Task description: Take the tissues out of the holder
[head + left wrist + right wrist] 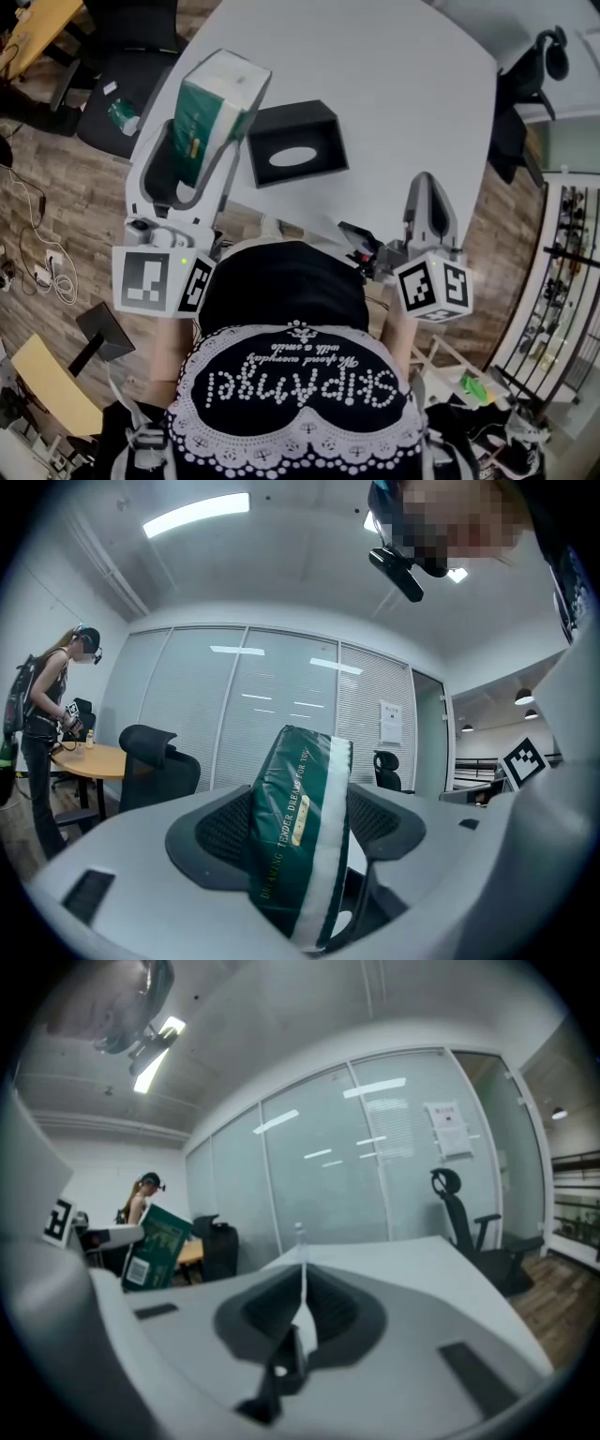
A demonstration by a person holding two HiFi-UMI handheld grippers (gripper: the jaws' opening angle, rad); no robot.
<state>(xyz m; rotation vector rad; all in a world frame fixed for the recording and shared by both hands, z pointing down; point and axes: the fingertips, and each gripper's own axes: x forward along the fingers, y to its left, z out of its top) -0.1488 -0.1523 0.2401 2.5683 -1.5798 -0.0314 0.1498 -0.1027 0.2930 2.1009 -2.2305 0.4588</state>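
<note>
Clamped between the jaws of the left gripper (305, 819) is a green tissue pack (292, 808) with a white stripe down one side and gold lettering on its face. Both dark ribbed pads press against its flat sides, and the pack stands nearly upright, tilted a little to the right in the left gripper view. In the head view the pack is out of the black tissue holder (323, 141) and held up in the air just to the holder's left, over the near left corner of the white table (394, 84). The holder sits on the table with its oval slot facing up, apart from both grippers. The right gripper (302, 1309) has its jaws drawn together with only a thin seam between the pads and nothing in them; it hangs over the near edge of the table, well to the right of the holder. From the right gripper view the green pack shows at far left. A black office chair (127, 75) stands on the wooden floor (66, 178) beyond the table's left corner
</note>
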